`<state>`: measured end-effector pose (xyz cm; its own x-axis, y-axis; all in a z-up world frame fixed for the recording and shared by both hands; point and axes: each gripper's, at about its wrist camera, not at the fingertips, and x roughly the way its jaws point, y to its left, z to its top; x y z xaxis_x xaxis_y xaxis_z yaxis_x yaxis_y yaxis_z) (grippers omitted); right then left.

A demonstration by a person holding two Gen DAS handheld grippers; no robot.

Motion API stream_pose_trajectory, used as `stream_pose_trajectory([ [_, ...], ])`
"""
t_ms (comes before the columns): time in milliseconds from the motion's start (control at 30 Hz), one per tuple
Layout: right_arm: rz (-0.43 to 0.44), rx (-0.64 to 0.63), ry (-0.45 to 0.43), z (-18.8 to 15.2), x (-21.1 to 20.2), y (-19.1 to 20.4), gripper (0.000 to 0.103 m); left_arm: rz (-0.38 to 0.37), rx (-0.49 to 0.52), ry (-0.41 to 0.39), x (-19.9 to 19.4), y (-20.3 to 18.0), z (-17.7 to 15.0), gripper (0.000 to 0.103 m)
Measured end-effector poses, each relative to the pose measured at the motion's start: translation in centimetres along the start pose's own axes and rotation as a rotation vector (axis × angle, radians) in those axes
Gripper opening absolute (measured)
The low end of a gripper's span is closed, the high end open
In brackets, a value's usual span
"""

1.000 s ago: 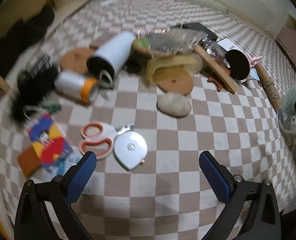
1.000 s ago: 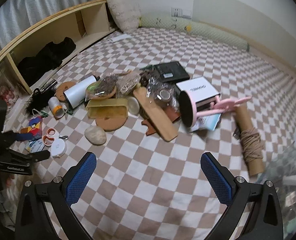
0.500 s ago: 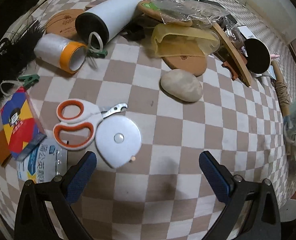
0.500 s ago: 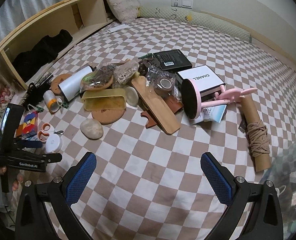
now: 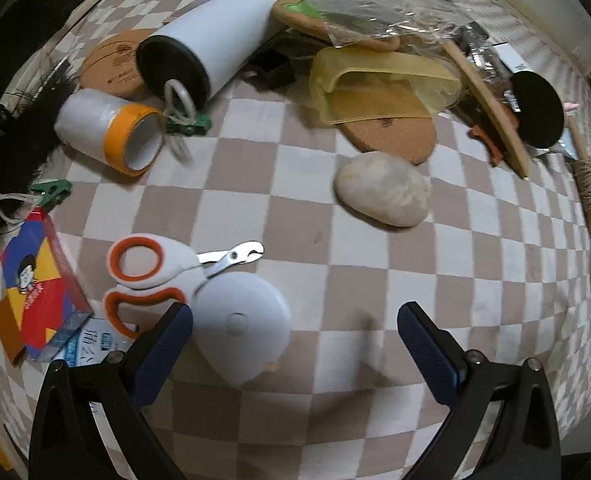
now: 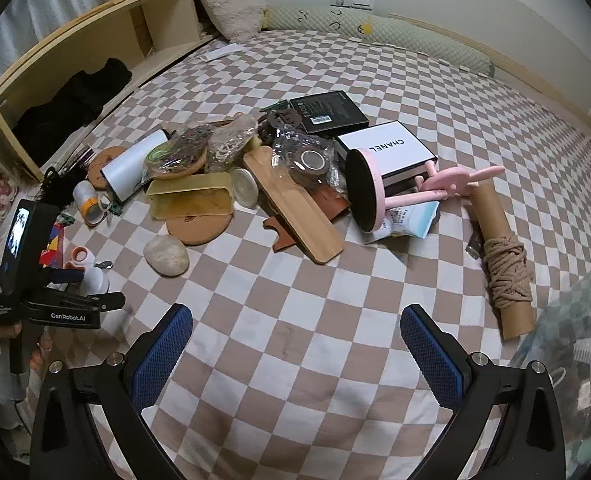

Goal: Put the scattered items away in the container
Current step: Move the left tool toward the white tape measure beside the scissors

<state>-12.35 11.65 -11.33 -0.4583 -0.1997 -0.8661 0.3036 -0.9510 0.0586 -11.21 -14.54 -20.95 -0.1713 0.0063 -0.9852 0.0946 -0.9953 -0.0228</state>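
Note:
My left gripper (image 5: 293, 332) is open and low over the checkered bedspread. A white teardrop-shaped tape measure (image 5: 241, 320) lies between its fingers, close to the left pad. Orange-and-white clippers (image 5: 143, 276) lie just left of it. A pale stone (image 5: 383, 190) rests further ahead. In the right wrist view the left gripper (image 6: 91, 286) sits at the far left around the tape measure (image 6: 95, 280), held by a hand. My right gripper (image 6: 295, 328) is open above bare bedspread, holding nothing. A translucent container (image 6: 575, 340) with items inside shows at the lower right.
A heap ahead holds a white tumbler (image 5: 215, 40), tape roll (image 5: 111, 136), yellow tray (image 5: 375, 84), wooden board (image 6: 295, 208), pink mirror (image 6: 365, 192), white box (image 6: 387, 148) and twine-wrapped tube (image 6: 503, 264). A colourful card pack (image 5: 39, 280) lies left. A wooden shelf (image 6: 95, 52) borders the bed.
The left gripper has dropped and moved in on the tape measure, which now lies between its open fingers. The right gripper has barely shifted.

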Motion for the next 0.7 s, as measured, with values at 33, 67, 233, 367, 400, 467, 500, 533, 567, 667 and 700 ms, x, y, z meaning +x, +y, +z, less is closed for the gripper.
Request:
stream_pose_trajectory([
  [33, 0.000, 0.004, 0.001, 0.0, 0.0, -0.1, 0.103, 0.009, -0.011, 0.020, 0.2, 0.2, -0.1, 0.103],
  [67, 0.000, 0.006, 0.001, 0.0, 0.0, -0.2, 0.103, 0.016, -0.020, 0.036, 0.4, 0.3, -0.1, 0.103],
  [233, -0.006, 0.016, -0.006, 0.2, -0.3, -0.9, 0.103, -0.014, -0.040, 0.025, 0.1, 0.4, 0.1, 0.103],
  [367, 0.002, 0.052, -0.004, 0.5, -0.3, -1.6, 0.103, -0.055, -0.038, 0.006, -0.2, 0.2, 0.4, 0.103],
  [400, 0.005, 0.058, -0.004, 0.5, -0.4, -1.7, 0.103, -0.067, -0.035, 0.012, -0.2, 0.0, 0.4, 0.103],
  [467, 0.002, 0.060, -0.007, 0.5, -0.4, -1.9, 0.103, -0.115, -0.027, 0.035, -0.1, -0.6, 0.2, 0.103],
  [500, 0.000, 0.060, -0.009, 0.5, -0.4, -2.0, 0.103, -0.137, -0.020, 0.046, 0.1, -0.9, 0.1, 0.103],
  [533, -0.002, 0.061, -0.010, 0.5, -0.4, -2.0, 0.103, -0.147, -0.001, 0.055, 0.1, -1.5, 0.0, 0.103],
  [567, -0.002, 0.062, -0.011, 0.5, -0.4, -2.0, 0.103, -0.141, 0.029, 0.055, 0.2, -2.1, -0.2, 0.103],
  [667, -0.003, 0.068, -0.004, 0.4, 0.0, -2.1, 0.103, -0.121, 0.101, 0.052, 0.2, -3.7, -0.5, 0.103],
  [700, -0.005, 0.068, -0.001, 0.4, 0.1, -2.1, 0.103, -0.108, 0.114, 0.045, 0.2, -3.9, -0.5, 0.103],
])
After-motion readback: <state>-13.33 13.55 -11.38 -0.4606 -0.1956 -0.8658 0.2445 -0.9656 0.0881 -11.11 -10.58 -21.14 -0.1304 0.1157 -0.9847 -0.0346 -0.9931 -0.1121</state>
